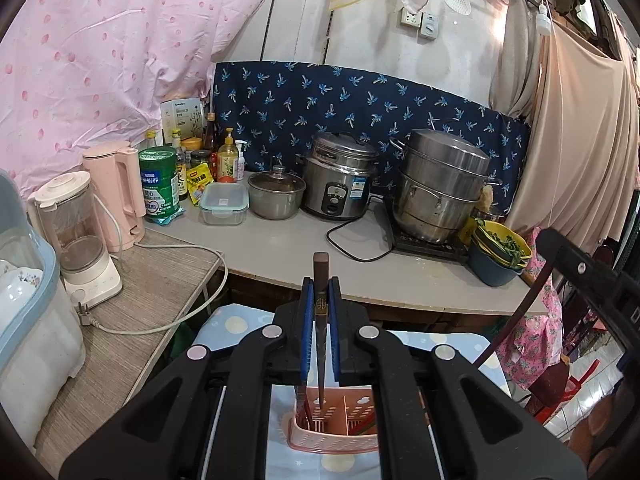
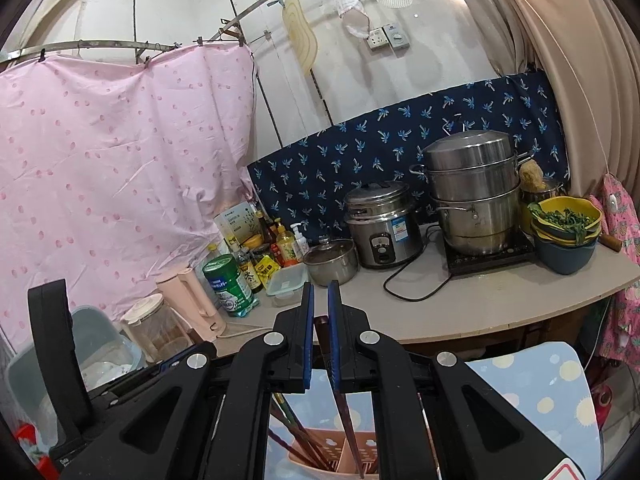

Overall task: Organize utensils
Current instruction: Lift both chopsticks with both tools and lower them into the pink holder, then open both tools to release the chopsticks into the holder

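In the left wrist view my left gripper (image 1: 320,286) is shut on a dark brown chopstick (image 1: 321,280). The chopstick stands upright, its tip down over the left compartment of a pink perforated utensil holder (image 1: 334,436). In the right wrist view my right gripper (image 2: 320,292) is shut on another dark chopstick (image 2: 325,334), which slants down into the same pink holder (image 2: 304,450). Several chopsticks (image 2: 294,428) lean in the holder's left compartment. The holder stands on a light blue cloth with pale dots (image 2: 536,384).
Behind is a grey counter (image 1: 288,248) with a rice cooker (image 1: 340,178), a steel steamer pot (image 1: 438,184), a small lidded pot (image 1: 276,194), a clear food box (image 1: 223,202), bottles, a pink kettle (image 1: 118,192), a blender (image 1: 76,236) and stacked bowls (image 1: 500,256).
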A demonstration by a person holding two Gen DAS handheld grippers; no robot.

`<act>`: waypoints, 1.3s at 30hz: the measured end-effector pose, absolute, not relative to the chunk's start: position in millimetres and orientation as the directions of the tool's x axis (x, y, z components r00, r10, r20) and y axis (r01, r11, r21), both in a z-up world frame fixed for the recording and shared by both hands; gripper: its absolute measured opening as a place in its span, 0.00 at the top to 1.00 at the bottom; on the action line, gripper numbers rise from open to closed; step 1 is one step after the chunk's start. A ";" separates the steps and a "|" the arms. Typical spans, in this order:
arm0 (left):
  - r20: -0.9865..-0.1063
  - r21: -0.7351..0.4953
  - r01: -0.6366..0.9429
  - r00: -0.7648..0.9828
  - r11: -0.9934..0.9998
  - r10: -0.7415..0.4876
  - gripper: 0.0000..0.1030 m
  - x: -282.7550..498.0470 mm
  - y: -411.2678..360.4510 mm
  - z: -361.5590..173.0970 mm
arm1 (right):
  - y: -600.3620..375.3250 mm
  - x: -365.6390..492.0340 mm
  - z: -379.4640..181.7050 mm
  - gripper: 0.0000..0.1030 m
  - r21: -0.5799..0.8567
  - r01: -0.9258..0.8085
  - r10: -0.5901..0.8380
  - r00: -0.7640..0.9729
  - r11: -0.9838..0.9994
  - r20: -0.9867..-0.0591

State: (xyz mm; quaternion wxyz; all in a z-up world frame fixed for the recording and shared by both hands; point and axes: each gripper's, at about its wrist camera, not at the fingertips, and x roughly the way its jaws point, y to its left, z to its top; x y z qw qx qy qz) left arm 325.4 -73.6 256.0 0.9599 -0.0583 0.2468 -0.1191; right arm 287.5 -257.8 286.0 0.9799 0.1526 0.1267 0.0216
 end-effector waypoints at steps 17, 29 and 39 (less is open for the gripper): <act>-0.491 -0.165 0.202 0.832 0.965 -0.258 0.93 330.7 -76.9 238.2 | -257.4 300.4 291.9 0.93 0.295 -0.002 0.080 0.964 0.956 -0.254; -0.522 -0.162 0.188 0.817 0.969 -0.246 0.93 331.7 -74.2 218.3 | -268.4 308.8 219.9 0.93 0.266 0.076 0.038 0.917 0.961 -0.398; -0.512 -0.131 0.164 0.833 0.978 -0.209 0.53 315.2 -71.1 209.8 | -274.1 291.9 185.8 0.67 0.224 0.128 -0.010 0.887 0.966 -0.461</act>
